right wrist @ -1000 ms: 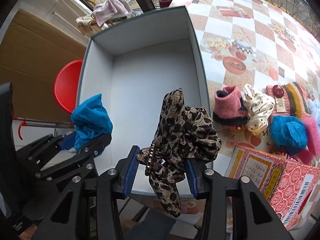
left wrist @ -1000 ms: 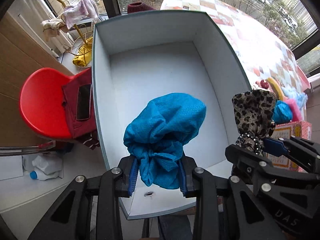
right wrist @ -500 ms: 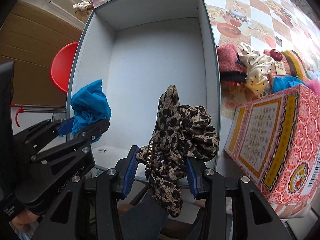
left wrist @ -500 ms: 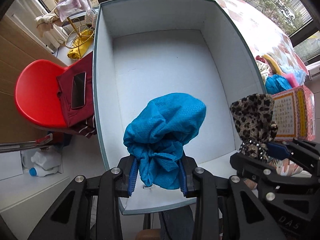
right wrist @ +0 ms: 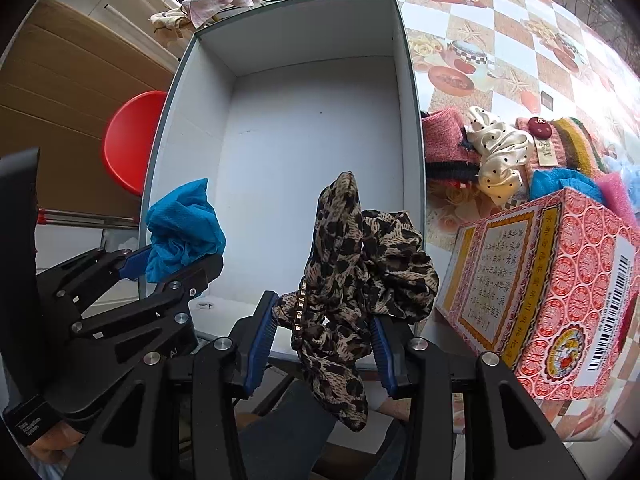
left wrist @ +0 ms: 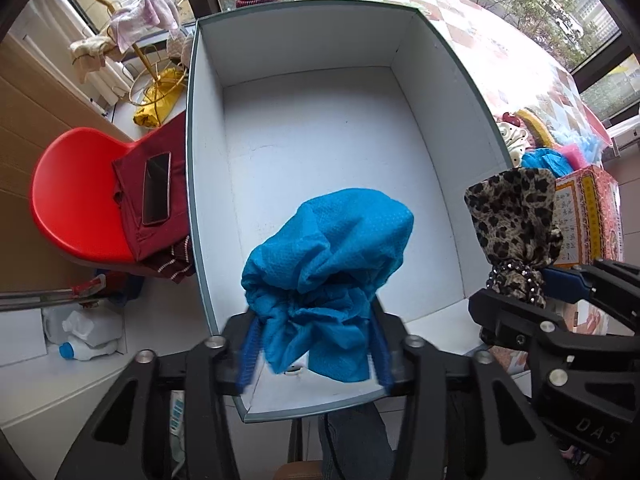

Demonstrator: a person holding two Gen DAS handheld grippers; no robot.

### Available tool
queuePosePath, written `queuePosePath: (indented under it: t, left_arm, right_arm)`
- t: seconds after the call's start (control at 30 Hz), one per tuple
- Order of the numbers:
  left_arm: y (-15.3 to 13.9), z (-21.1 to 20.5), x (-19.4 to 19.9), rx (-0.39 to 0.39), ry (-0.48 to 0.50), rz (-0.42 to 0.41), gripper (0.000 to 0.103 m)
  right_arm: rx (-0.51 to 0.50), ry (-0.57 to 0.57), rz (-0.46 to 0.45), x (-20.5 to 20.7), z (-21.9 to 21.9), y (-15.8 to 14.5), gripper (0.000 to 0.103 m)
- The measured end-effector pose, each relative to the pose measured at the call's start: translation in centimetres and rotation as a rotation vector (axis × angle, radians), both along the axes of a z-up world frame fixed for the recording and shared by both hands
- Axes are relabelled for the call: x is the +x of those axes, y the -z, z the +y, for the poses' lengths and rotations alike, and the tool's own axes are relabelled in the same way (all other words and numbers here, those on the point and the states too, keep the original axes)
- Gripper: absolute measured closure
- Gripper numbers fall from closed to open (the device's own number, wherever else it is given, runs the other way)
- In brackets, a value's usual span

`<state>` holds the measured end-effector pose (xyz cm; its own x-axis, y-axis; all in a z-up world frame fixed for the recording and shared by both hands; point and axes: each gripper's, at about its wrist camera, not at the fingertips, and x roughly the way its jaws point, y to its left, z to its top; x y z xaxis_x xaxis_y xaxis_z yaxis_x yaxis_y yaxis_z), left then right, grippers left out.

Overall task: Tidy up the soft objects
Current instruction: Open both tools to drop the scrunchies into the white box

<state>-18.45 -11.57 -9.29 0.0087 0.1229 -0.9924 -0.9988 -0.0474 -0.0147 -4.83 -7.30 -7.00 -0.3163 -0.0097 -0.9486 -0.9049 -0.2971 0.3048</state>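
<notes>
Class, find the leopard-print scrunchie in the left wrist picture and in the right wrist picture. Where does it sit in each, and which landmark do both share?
Left wrist view: leopard-print scrunchie at the right edge, held by the right hand-held gripper.
Right wrist view: bottom centre, between the blue pads.
Shared landmark: the open white box.

My bench (right wrist: 516,36), under a checkered cloth, carries the open white box (right wrist: 404,92), a red printed carton (right wrist: 560,280), and a heap of soft things (right wrist: 500,152) beside them.

R tongs (right wrist: 322,342) grip leopard scrunchie (right wrist: 356,276) over box (right wrist: 412,128)
</notes>
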Motion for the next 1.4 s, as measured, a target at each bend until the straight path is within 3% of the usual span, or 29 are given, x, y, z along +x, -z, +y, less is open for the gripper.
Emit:
queuePosePath:
  t: [0.13, 0.3, 0.37, 0.4, 0.43, 0.5, 0.63, 0.87, 1.4]
  left_arm:
    - [-0.3, -0.2, 0.1, 0.021, 0.015, 0.046, 0.026]
    - [-1.0, 0.1, -0.5, 0.020, -0.009, 0.037, 0.024]
    - [-1.4, 0.2, -1.1, 0.030, -0.031, 0.039, 0.021]
    - [-1.6, 0.3, -1.3, 0.034, -0.044, 0.045, 0.015]
    - [-1.9, 0.3, -1.5, 0.040, -0.057, 0.042, 0.008]
    - [-2.4, 0.3, -2.2, 0.052, -0.089, 0.030, 0.000]
    - [-3.7, 0.2, -2.7, 0.085, -0.107, -0.039, 0.000]
    - [-4.9, -0.2, -1.3, 0.093, -0.061, -0.076, 0.000]
    - [-5.2, 0.0, 0.4, 0.056, -0.007, -0.038, 0.000]
  right_arm:
    - [-0.004, 0.004, 0.012, 0.1, -0.2, -0.5, 0.054]
    - [-0.012, 0.002, 0.054, 0.6, 0.2, -1.5, 0.044]
    - [0.002, 0.004, 0.063, 0.8, 0.2, -2.1, 0.026]
    - [0.020, 0.011, 0.049, 1.1, 0.1, -2.4, 0.008]
    - [0.035, 0.017, 0.040, 1.4, 0.2, -2.6, 0.000]
    - [0.036, 0.039, 0.097, 2.0, 0.3, -3.3, 0.000]
    - [0.070, 0.092, 0.121, 3.0, 0.2, -4.6, 0.000]
    - [0.088, 0.148, 0.165, 3.7, -0.1, -6.3, 0.000]
    - [0.079, 0.222, 0.196, 5.6, -1.0, -6.9, 0.000]
